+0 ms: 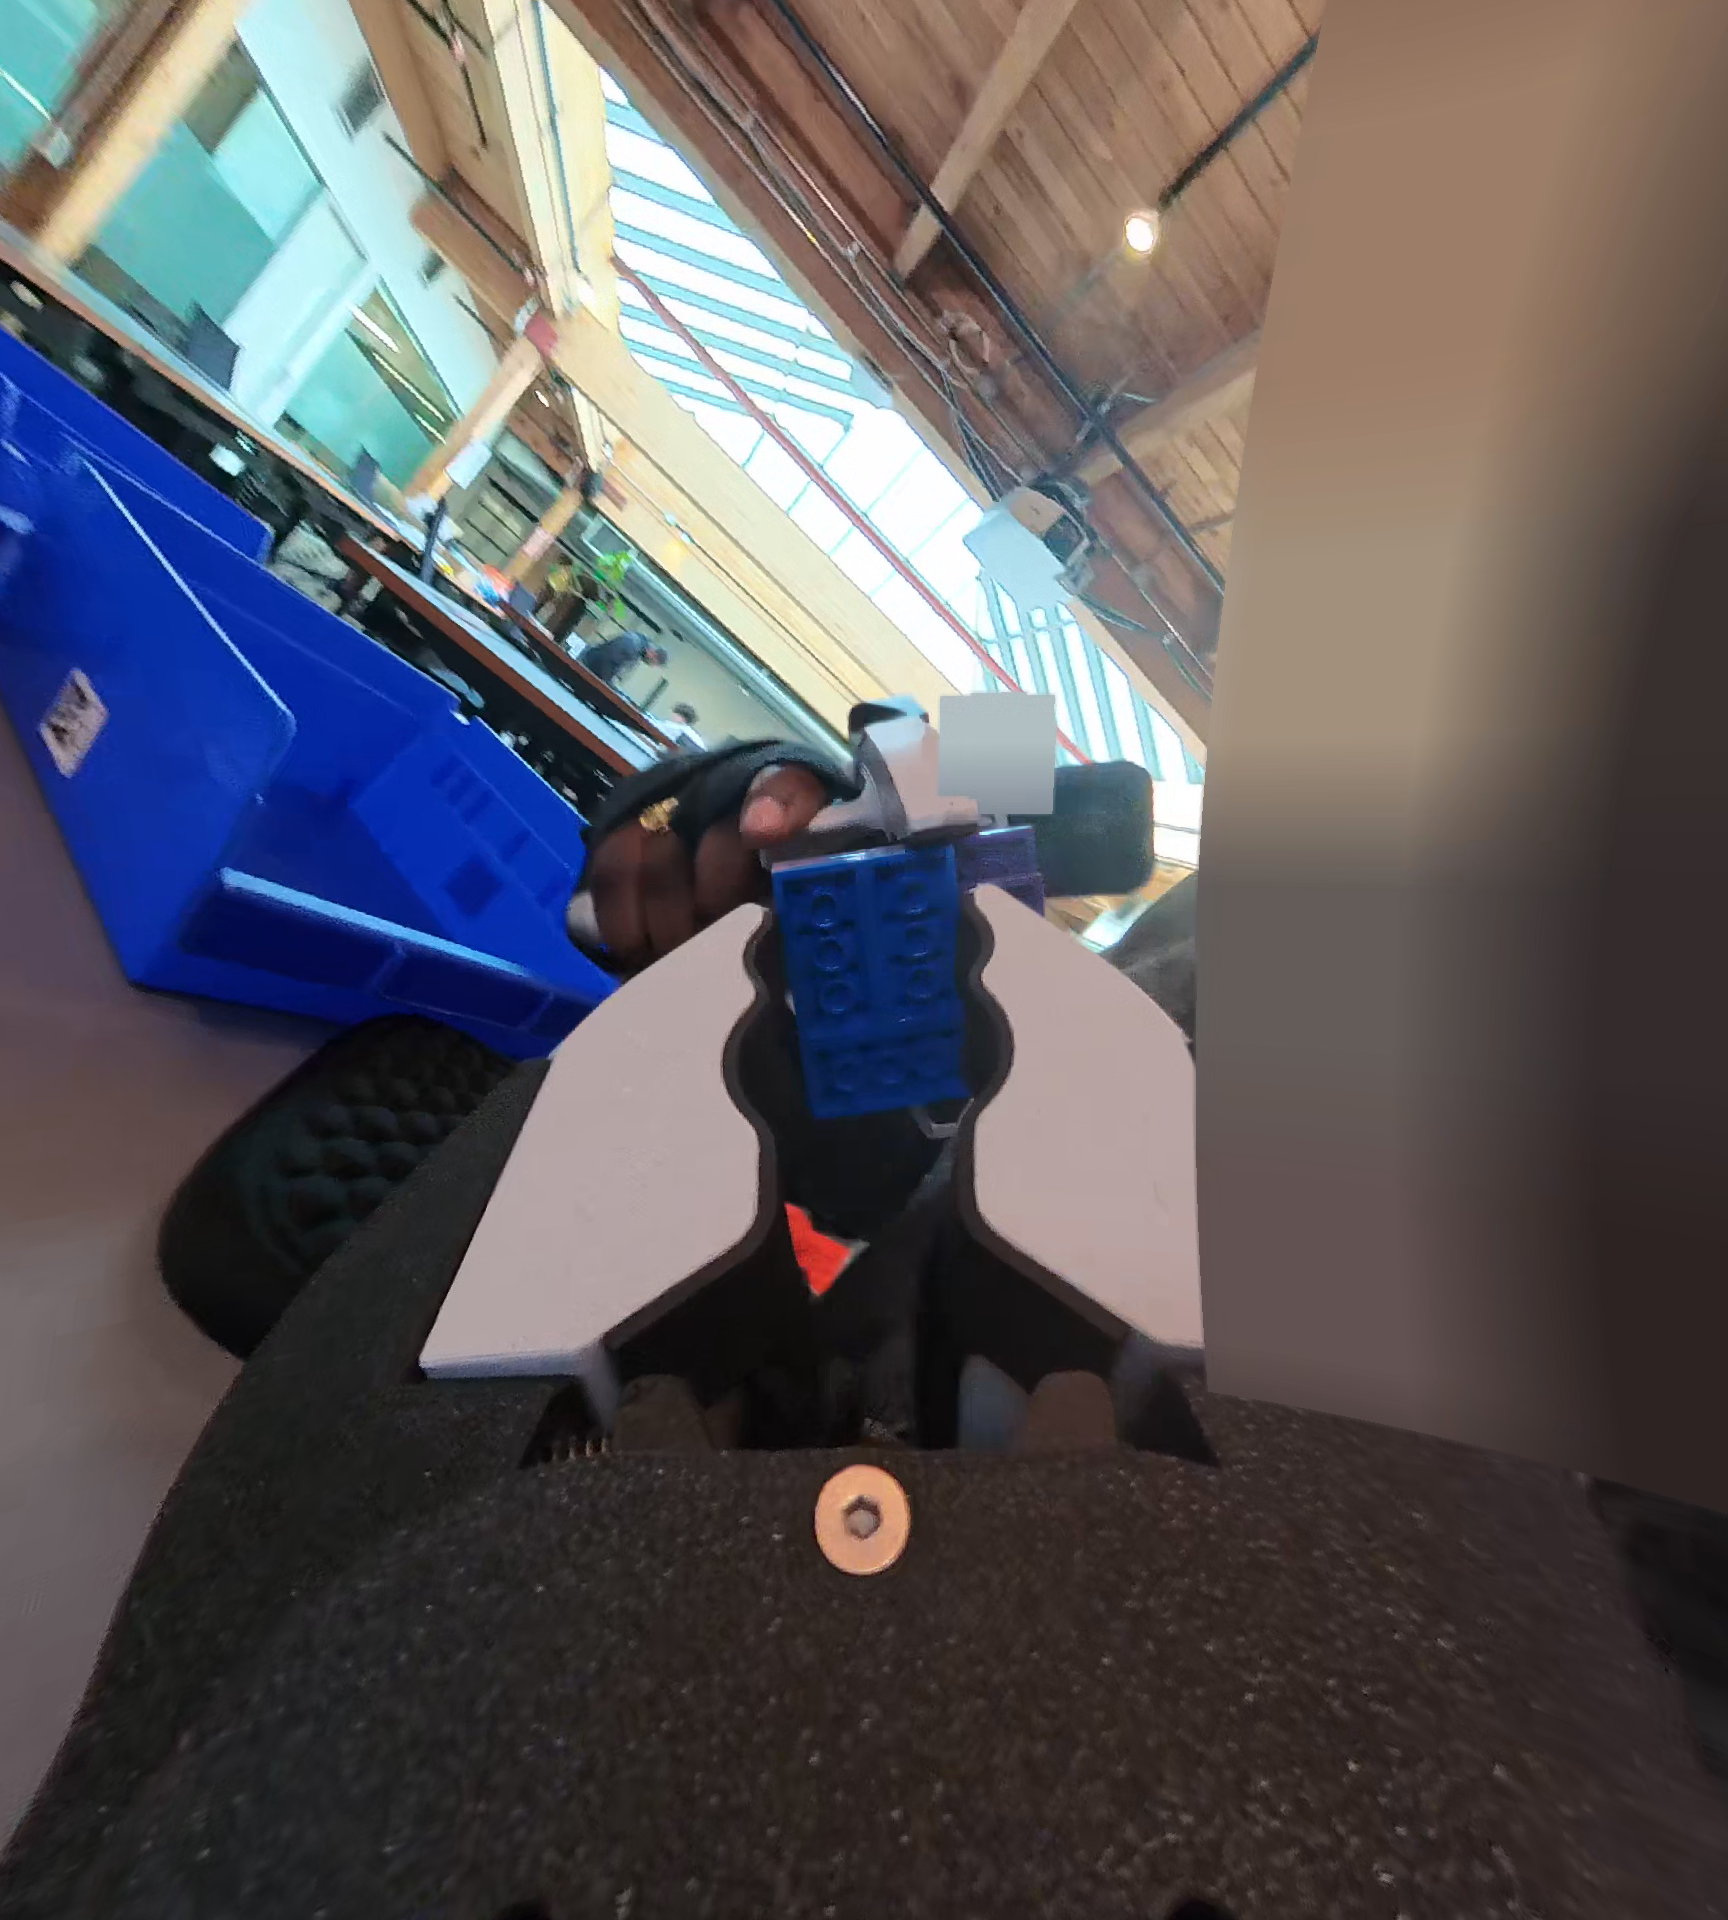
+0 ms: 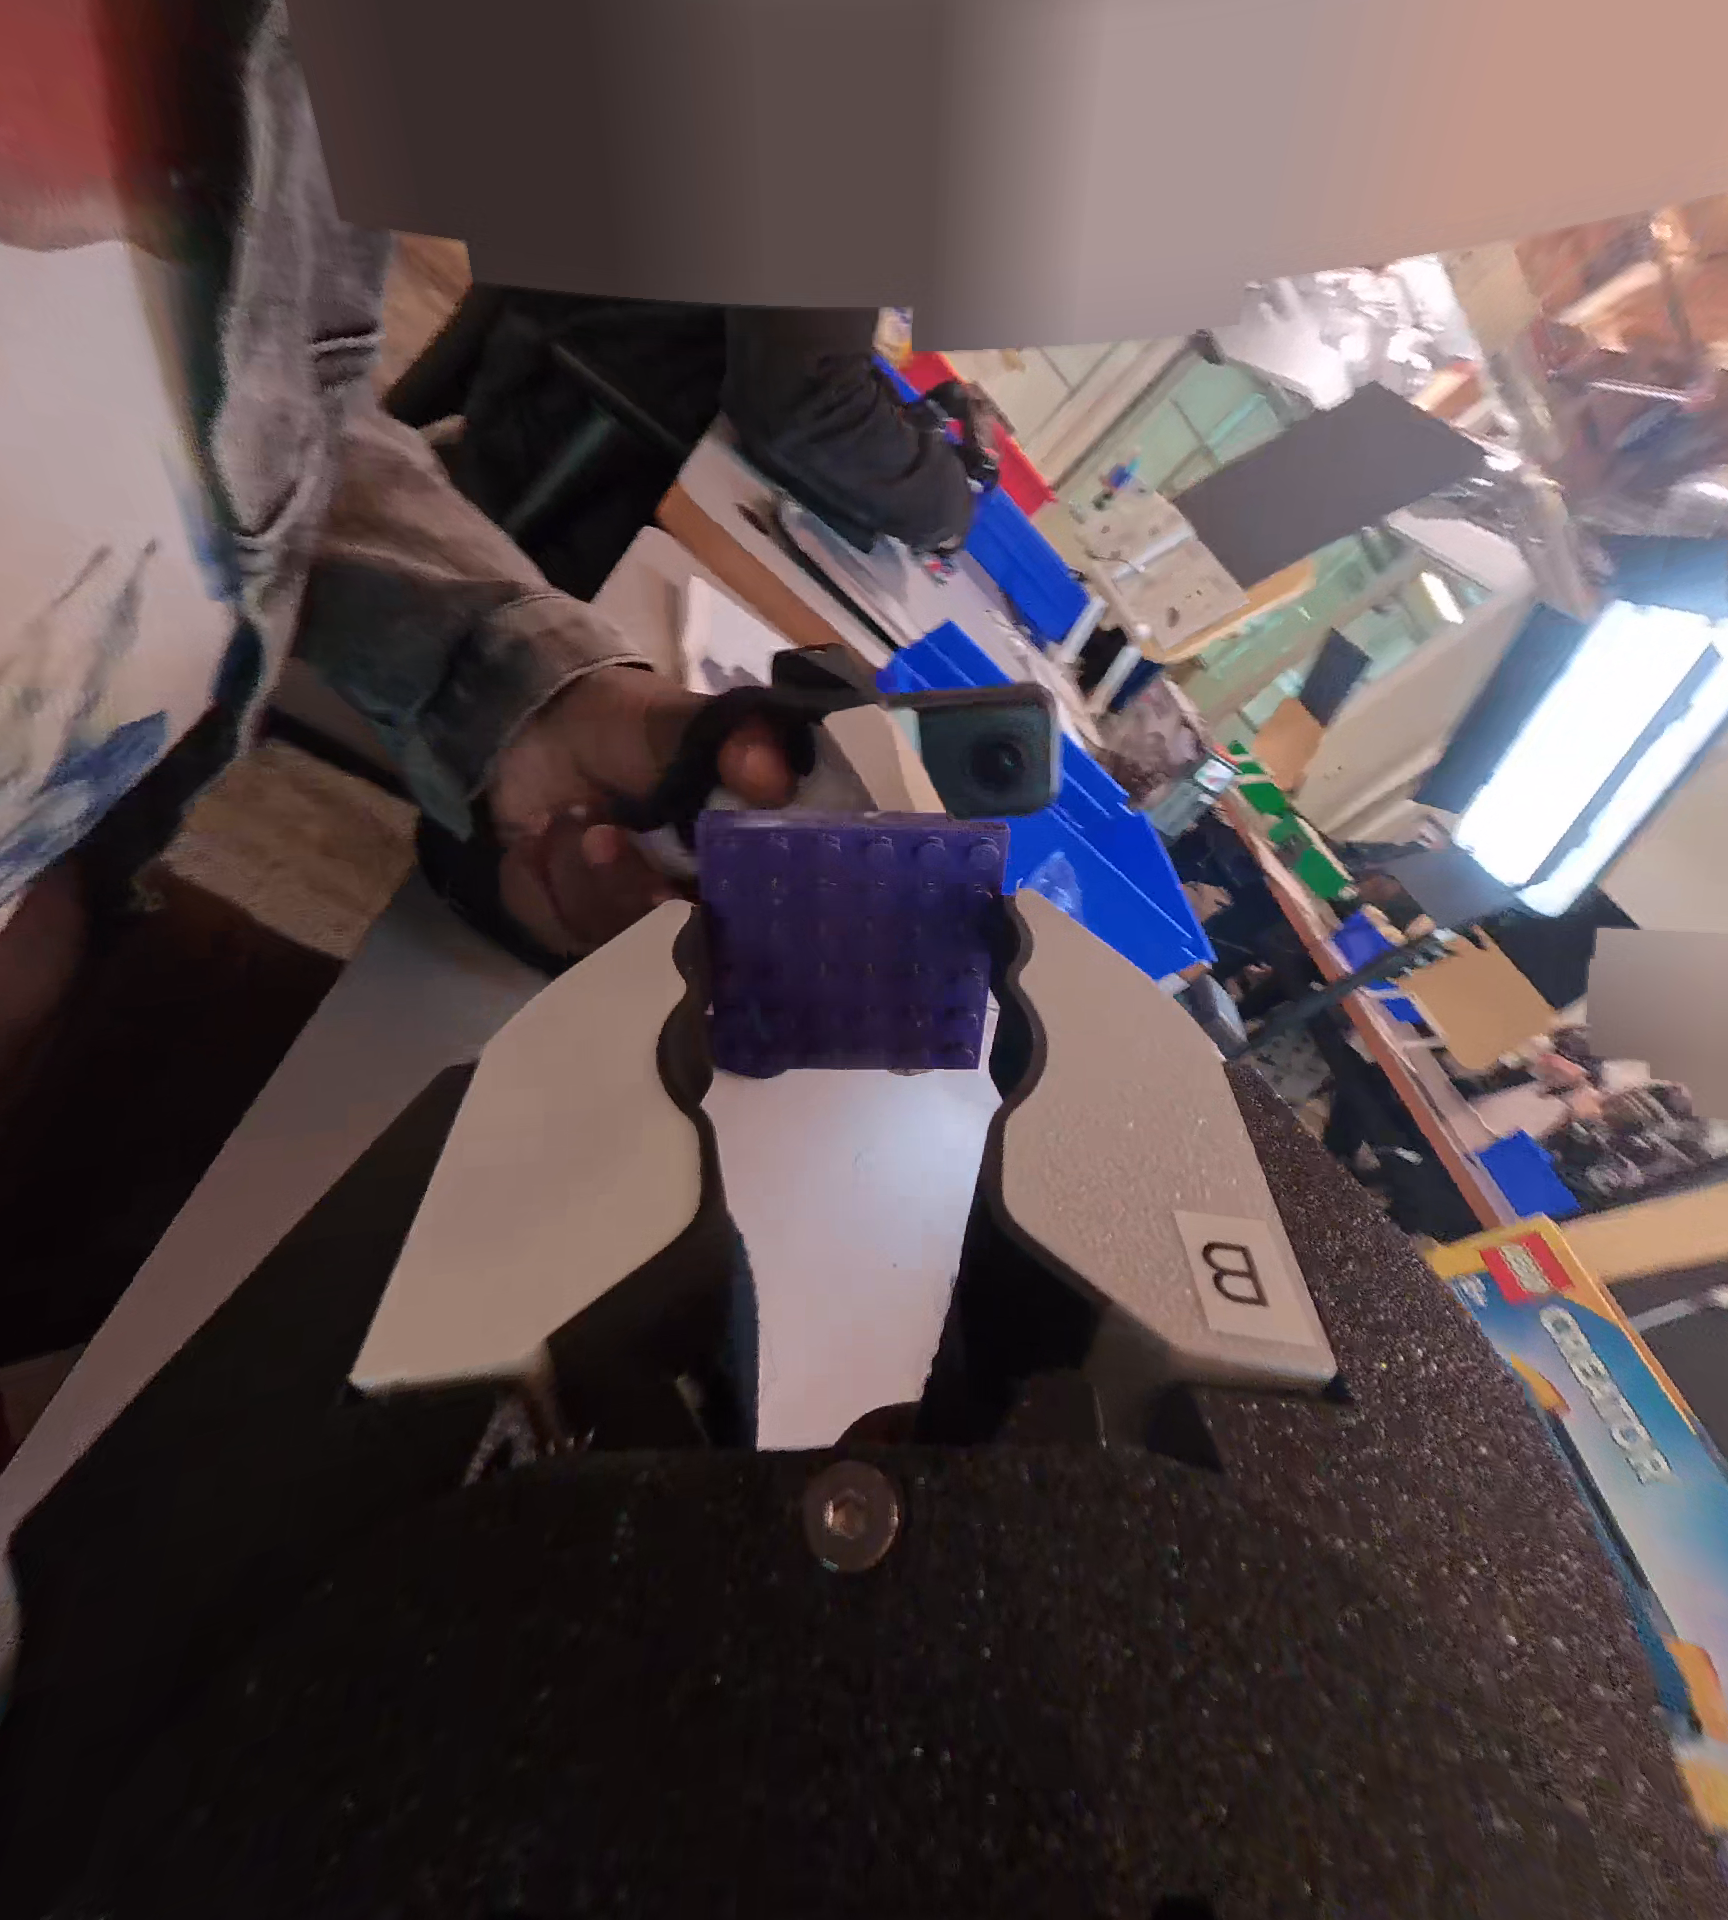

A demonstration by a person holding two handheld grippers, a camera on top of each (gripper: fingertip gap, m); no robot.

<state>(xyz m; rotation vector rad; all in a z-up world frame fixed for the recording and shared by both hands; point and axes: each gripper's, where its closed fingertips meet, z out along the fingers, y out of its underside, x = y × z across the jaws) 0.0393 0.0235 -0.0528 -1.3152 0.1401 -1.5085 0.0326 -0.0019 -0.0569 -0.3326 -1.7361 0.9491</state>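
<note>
With the left gripper [image 1: 870,997] clamped on the blue brick assembly [image 1: 870,997] at frame centre and the right gripper [image 2: 844,971] clamped on the purple studded plate [image 2: 844,951], both held in mid-air facing each other, either piece could probably twist out of its edge-on grip if the two are pressed together off-line.

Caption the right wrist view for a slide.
Right gripper clamps a purple studded plate above a white table, facing the other handheld gripper's camera.

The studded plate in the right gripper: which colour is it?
Purple; the studded plate shows best in the right wrist view.
</note>
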